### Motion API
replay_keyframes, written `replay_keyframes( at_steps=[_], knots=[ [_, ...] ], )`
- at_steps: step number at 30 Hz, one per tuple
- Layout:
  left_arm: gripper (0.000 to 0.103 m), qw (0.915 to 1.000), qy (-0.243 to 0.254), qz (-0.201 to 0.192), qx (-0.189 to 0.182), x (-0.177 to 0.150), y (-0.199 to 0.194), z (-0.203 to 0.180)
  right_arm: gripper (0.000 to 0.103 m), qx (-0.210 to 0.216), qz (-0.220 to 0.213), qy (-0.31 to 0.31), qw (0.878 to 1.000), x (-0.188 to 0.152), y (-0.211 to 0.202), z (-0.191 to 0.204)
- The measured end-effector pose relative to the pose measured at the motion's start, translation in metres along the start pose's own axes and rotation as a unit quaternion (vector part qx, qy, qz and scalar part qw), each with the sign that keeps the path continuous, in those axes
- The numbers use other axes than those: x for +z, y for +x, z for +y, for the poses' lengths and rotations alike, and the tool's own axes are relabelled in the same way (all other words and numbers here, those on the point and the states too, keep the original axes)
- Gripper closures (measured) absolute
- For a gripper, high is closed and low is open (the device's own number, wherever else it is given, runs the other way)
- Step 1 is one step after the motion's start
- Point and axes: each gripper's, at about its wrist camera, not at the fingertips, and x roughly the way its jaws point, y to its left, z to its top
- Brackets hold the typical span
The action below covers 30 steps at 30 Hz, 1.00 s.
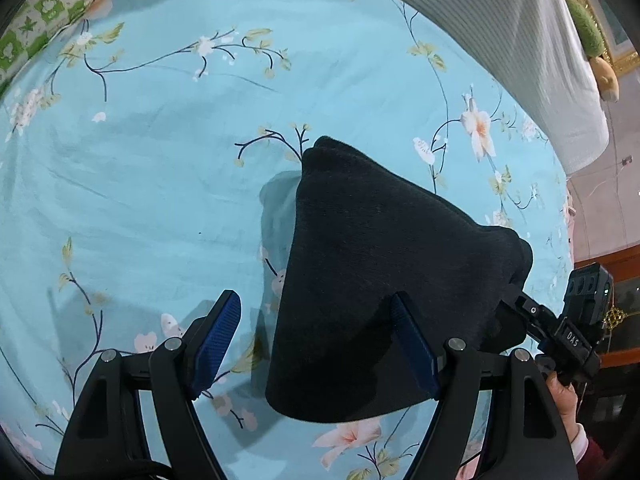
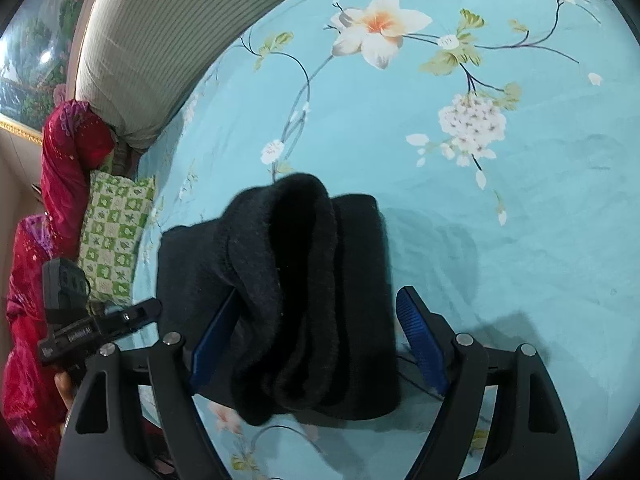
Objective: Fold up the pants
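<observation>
The black pants [image 1: 372, 280] lie folded into a thick compact bundle on the light blue floral bedsheet [image 1: 160, 160]. My left gripper [image 1: 316, 312] is open, its blue-padded fingers [image 1: 218, 336] spread wide, one finger at the bundle's edge, nothing pinched. In the right wrist view the pants [image 2: 312, 300] show stacked layers with a rolled edge on top. My right gripper [image 2: 320, 308] is open too, its fingers [image 2: 420, 336] straddling the bundle with a gap on the right side. The right gripper [image 1: 568, 332] shows at the pants' far side in the left view.
A striped white pillow [image 1: 520, 40] lies along the bed's far edge and shows in the right wrist view [image 2: 160, 32]. A green checked pillow [image 2: 116, 236] and red fabric [image 2: 68, 168] sit at the bed's side. The sheet [image 2: 520, 200] stretches flat around the pants.
</observation>
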Motion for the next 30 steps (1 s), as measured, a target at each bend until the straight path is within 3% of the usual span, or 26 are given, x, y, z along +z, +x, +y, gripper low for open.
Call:
replay_keyframes(
  at_steps=[5,10,14,19,21,30],
  knots=[
    [0.024,1.0,0.007,0.002,0.006,0.002,0.009,-0.004,0.038,0.043,0.003,0.023,0.999,-0.002,0.007,-0.021],
    [0.024,1.0,0.0,0.009,0.0,0.004,0.022,-0.005,0.04,0.052,0.005,0.013,0.999,-0.002,0.007,-0.02],
    [0.041,0.9997,-0.005,0.017,-0.017,0.003,0.03,-0.008,0.044,0.058,0.004,0.01,0.998,-0.003,0.006,-0.021],
    [0.051,0.9999,0.011,0.006,-0.006,0.001,0.027,-0.014,0.052,0.065,0.003,0.003,0.998,-0.006,0.004,-0.019],
    [0.062,0.9998,0.016,-0.001,-0.007,-0.001,0.022,-0.017,0.054,0.068,0.003,0.002,0.998,-0.007,0.003,-0.017],
    [0.07,0.9987,0.02,-0.044,-0.017,-0.004,-0.018,-0.021,0.062,0.095,-0.007,-0.031,0.995,0.002,-0.017,0.017]
  ],
)
